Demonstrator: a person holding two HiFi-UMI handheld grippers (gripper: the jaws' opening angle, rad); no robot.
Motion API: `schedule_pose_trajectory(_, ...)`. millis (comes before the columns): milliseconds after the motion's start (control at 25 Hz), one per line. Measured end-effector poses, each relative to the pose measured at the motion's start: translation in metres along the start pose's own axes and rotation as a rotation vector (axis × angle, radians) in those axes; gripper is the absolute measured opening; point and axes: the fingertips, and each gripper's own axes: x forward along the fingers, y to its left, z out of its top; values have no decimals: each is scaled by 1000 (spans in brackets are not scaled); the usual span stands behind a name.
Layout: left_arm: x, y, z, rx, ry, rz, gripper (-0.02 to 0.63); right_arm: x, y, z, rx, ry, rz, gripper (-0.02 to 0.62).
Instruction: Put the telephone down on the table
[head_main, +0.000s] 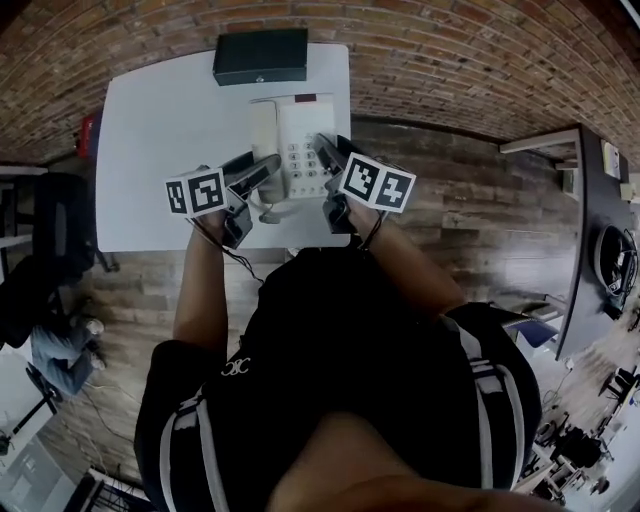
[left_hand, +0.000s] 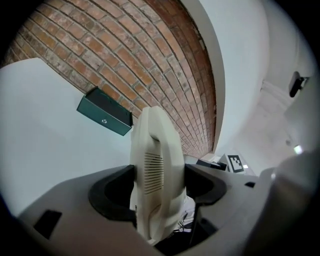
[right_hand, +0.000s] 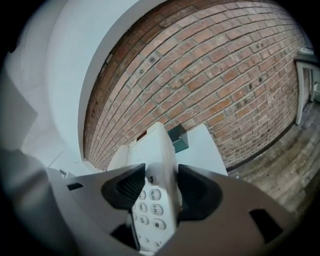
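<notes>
A cream telephone (head_main: 297, 150) with a keypad and a handset on its left side is held between both grippers over the white table (head_main: 160, 130). My left gripper (head_main: 266, 172) is shut on the handset (left_hand: 156, 170), whose grille faces the left gripper view. My right gripper (head_main: 326, 152) is shut on the right edge of the keypad body (right_hand: 156, 165), with the number keys showing between its jaws. A coiled cord (head_main: 268, 211) hangs by the table's near edge. I cannot tell whether the telephone touches the table.
A dark green box (head_main: 261, 56) lies at the table's far edge, against the brick wall (head_main: 450, 60). A dark chair (head_main: 40, 250) stands to the left. A dark desk (head_main: 598, 220) stands at the right on the wooden floor (head_main: 470, 210).
</notes>
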Motion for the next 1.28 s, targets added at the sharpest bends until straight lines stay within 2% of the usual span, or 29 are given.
schedule_pose_trajectory(360,48,43,3,-31,83,-20,316,35,-50,-10,74,-8,-105,189)
schedule_pose_trajectory(760,84,92,-13,-66,160,17,311,74,-96,-39,148,38,-148,189)
schedule_pose_trajectory(1000,92,108,-27,-73,191,58,305,85,-110,-52,124,58,-151,189)
schedule_pose_trajectory(1160,95,112,-36,-49,222,78,302,87,-116,-59,127,55,-134,189)
schedule_pose_trajectory(1280,95,114,-36,-49,197,64,302,88,-117,-59,123,40,-117,187)
